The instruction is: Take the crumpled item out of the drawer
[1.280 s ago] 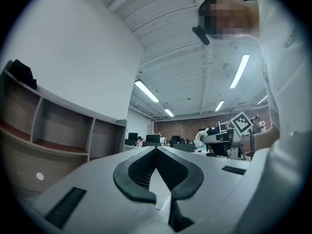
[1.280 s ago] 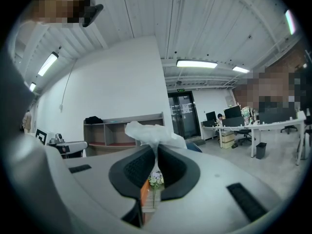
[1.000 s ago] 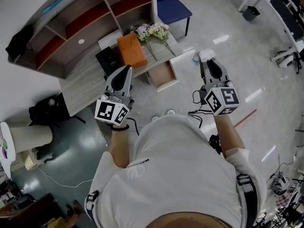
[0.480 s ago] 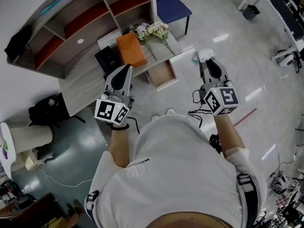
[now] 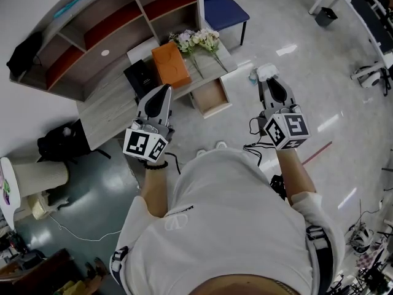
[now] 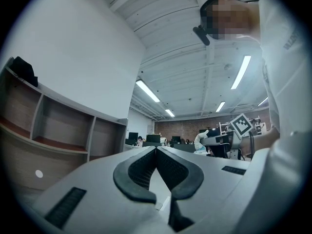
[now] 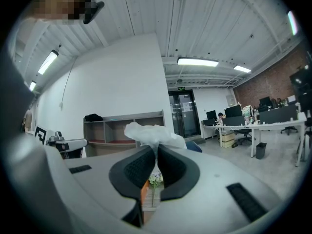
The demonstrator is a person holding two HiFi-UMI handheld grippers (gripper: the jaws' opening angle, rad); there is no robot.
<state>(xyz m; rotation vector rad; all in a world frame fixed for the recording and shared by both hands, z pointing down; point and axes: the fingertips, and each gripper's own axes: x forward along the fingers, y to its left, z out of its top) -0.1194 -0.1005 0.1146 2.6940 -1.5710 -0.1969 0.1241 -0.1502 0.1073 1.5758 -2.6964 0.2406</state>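
A crumpled white item point(image 5: 266, 71) point(image 7: 152, 133) sticks out from the tips of my right gripper point(image 5: 268, 78) point(image 7: 156, 149), which is shut on it and held level in the air, right of the desk. The wooden drawer point(image 5: 210, 98) hangs pulled out from the desk front and looks empty inside. My left gripper point(image 5: 163, 92) point(image 6: 156, 150) hovers over the desk's front edge, left of the drawer, jaws shut with nothing between them.
On the desk point(image 5: 110, 112) lie an orange box point(image 5: 170, 65), a black box point(image 5: 140, 77) and a bunch of flowers point(image 5: 198, 42). A shelf unit point(image 5: 98, 29) stands behind, with a blue chair point(image 5: 222, 11) beside it. A black bag point(image 5: 58, 143) sits on the floor at left.
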